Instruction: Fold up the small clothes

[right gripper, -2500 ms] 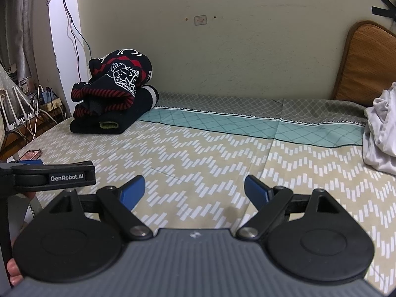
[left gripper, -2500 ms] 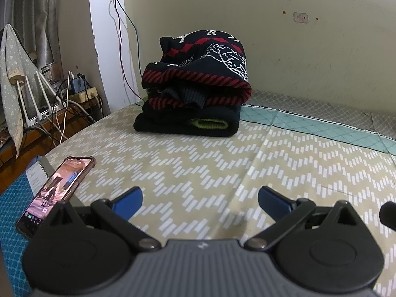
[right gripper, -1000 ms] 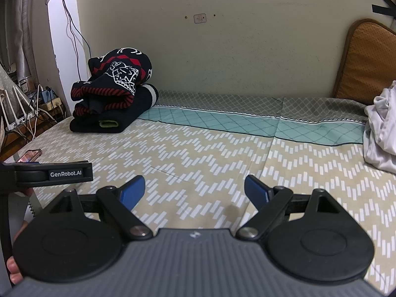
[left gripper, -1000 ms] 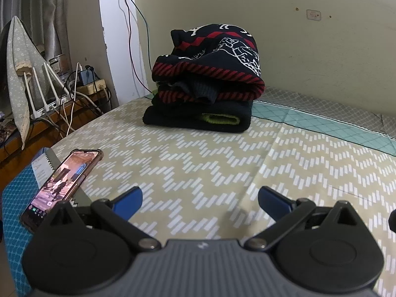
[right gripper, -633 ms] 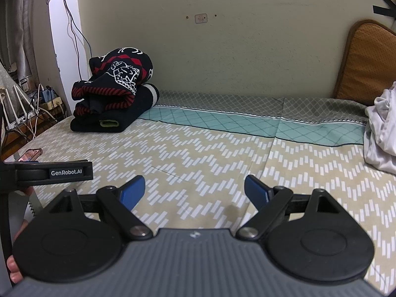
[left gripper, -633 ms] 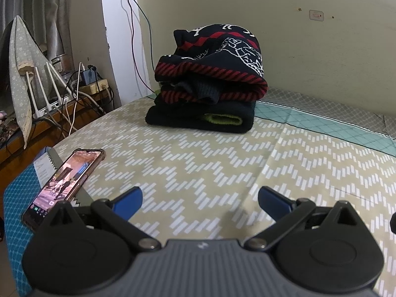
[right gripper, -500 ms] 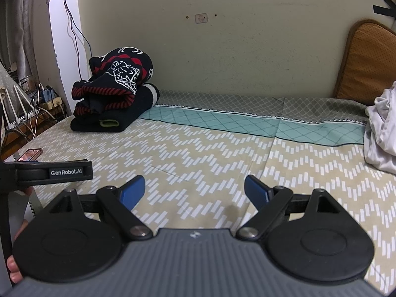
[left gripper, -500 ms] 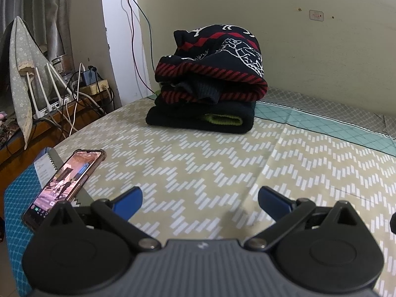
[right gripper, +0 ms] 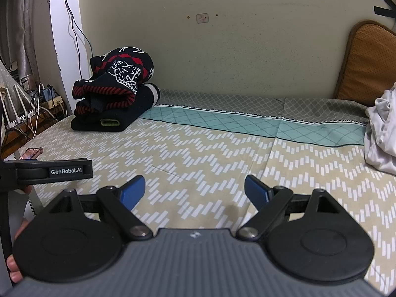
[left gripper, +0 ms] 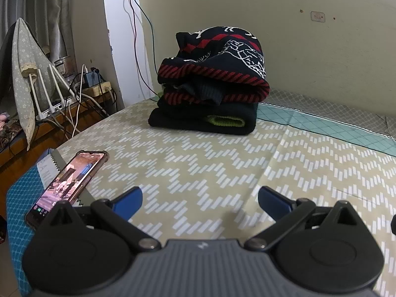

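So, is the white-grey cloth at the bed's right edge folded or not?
Not folded: the white-grey cloth lies crumpled in a loose heap with irregular creases.

Bed [right gripper: 210, 153]: wide bare stretch of patterned sheet ahead of both grippers, open to the wall [right gripper: 235, 49]. Far left corner blocked by folded sweater stack [left gripper: 210, 94], tall, just short of the wall. Phone [left gripper: 66, 180] lies at the near left edge, beside the left gripper [left gripper: 200, 200]. Right side: crumpled white garment [right gripper: 382, 133] and brown cushion [right gripper: 368, 61] close the far right. Cables and router [left gripper: 49, 91] crowd the ledge beyond the left edge.
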`<act>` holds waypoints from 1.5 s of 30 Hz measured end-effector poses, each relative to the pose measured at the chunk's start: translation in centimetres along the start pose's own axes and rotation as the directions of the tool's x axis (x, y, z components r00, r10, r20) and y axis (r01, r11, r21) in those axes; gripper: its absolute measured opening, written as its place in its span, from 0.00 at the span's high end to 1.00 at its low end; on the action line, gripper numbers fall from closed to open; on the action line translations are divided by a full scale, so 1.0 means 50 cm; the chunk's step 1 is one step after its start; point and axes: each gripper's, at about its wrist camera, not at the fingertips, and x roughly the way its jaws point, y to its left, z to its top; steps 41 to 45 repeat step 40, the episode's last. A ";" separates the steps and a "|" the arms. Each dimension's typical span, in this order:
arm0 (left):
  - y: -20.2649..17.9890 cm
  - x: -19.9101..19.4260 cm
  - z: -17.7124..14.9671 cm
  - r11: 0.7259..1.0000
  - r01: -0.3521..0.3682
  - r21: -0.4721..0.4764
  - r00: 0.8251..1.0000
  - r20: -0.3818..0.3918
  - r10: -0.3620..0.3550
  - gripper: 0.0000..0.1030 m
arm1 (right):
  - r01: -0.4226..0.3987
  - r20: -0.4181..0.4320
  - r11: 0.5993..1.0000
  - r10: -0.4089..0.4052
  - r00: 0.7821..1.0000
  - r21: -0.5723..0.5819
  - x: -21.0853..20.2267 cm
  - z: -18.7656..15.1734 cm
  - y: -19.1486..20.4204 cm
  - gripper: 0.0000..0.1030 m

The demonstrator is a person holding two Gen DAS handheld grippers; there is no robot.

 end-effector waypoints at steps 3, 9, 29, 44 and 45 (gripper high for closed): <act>0.001 0.000 0.001 1.000 -0.002 -0.002 1.000 -0.001 0.002 0.00 | 0.000 0.000 1.000 0.000 1.000 0.001 0.000 0.000 0.000 0.14; 0.002 0.000 0.001 1.000 -0.002 -0.002 1.000 -0.002 0.002 0.00 | 0.000 0.000 1.000 0.000 1.000 0.000 0.000 0.000 0.001 0.14; 0.000 0.002 0.001 1.000 -0.006 -0.004 1.000 -0.002 0.006 0.00 | 0.000 -0.001 1.000 0.000 1.000 0.000 0.000 0.001 0.000 0.14; -0.009 -0.009 -0.001 0.999 0.030 0.024 0.999 0.025 -0.030 0.00 | 0.001 -0.001 1.000 -0.001 1.000 0.000 0.000 0.001 0.001 0.14; -0.009 -0.009 -0.001 0.999 0.030 0.024 0.999 0.025 -0.030 0.00 | 0.001 -0.001 1.000 -0.001 1.000 0.000 0.000 0.001 0.001 0.14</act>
